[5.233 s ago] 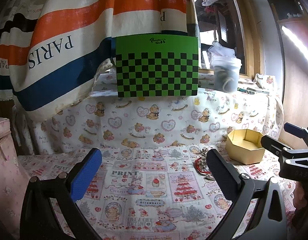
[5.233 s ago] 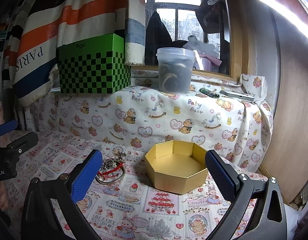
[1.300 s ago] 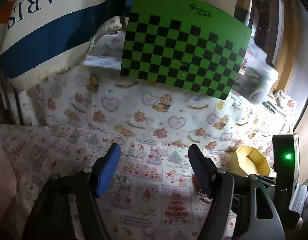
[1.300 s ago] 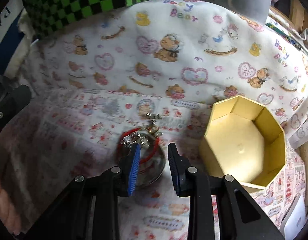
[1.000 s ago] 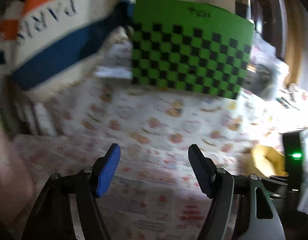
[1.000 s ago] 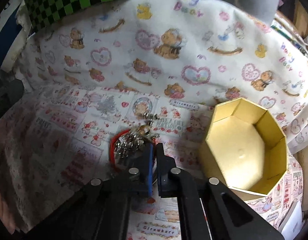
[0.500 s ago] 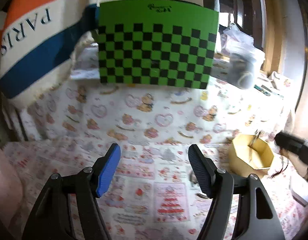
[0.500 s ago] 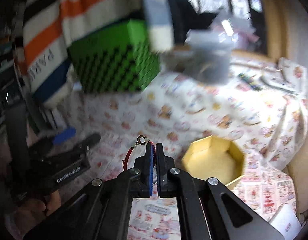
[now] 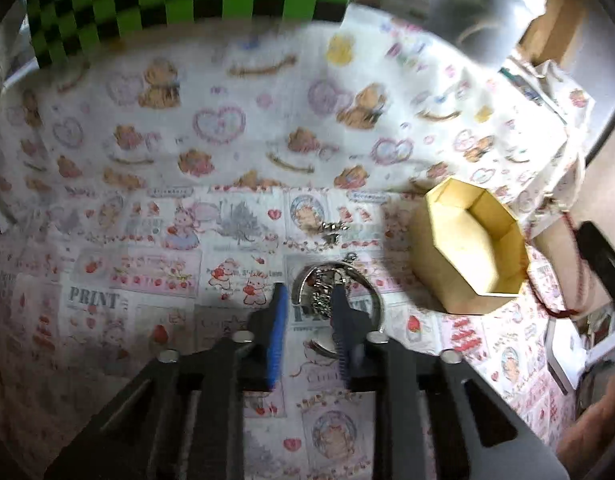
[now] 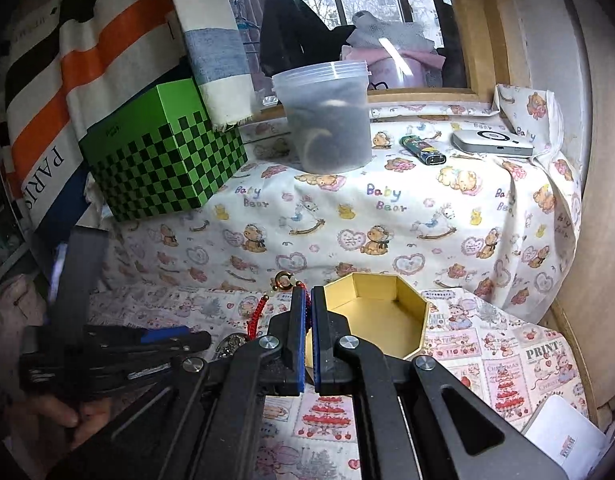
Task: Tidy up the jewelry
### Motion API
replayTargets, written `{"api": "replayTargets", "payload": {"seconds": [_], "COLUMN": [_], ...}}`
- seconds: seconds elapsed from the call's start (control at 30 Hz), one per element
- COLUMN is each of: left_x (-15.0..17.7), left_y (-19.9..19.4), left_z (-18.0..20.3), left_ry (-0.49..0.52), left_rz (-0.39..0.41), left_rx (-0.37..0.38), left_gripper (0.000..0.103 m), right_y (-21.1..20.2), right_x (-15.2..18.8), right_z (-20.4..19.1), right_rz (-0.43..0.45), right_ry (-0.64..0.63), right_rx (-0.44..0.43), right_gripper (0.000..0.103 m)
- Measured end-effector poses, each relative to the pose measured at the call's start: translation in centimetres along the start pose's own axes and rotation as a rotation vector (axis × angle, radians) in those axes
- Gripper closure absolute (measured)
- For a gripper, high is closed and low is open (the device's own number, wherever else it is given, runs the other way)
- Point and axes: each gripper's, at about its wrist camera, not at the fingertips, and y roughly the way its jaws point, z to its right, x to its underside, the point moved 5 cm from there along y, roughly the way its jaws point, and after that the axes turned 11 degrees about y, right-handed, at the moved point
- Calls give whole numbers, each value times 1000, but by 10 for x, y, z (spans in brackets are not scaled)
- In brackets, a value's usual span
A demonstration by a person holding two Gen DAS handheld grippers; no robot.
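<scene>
**Two grippers, two pieces of jewelry**

Pinched tight in the right gripper is a red cord bracelet with a gold clasp, held up just beside the open gold box. The left gripper points down at the silver bangle and chains lying on the printed cloth. Its jaws are closing around the chains, left of the box.

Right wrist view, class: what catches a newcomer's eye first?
The right gripper rises mid-frame, fingers shut on a red cord bracelet with a gold clasp. Just beyond sits an open, empty gold box on the printed cloth. Further back, a green checkered box stands on the ledge at left.
</scene>
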Motion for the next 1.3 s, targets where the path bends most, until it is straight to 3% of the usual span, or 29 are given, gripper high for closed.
{"api": "replayTargets", "payload": {"seconds": [0.1, 0.23, 0.33, 0.53, 0.67, 0.77, 1.1, 1.3], "left_x": [0, 2, 6, 11, 19, 17, 14, 13], "left_y": [7, 13, 18, 18, 24, 25, -1, -4], "left_z": [2, 7, 8, 12, 12, 11, 15, 12], "left_ry": [31, -5, -3, -41, -48, -63, -45, -40], "left_rz": [4, 5, 10, 1, -24, -10, 54, 77], "left_rx": [-65, 27, 17, 109, 115, 129, 173, 149], "left_gripper": [86, 86, 86, 86, 86, 94, 99, 100], "right_y": [2, 4, 5, 7, 8, 8, 9, 8], "right_x": [1, 2, 3, 3, 4, 4, 5, 5], "right_z": [-1, -3, -3, 0, 0, 0, 1, 1], "right_rz": [-12, -18, -21, -26, -28, -29, -35, -30], "right_ry": [6, -3, -3, 1, 1, 1, 3, 9], "right_rx": [-6, -4, -1, 7, 9, 9, 10, 12], "right_gripper": [100, 100, 100, 100, 100, 100, 100, 100]}}
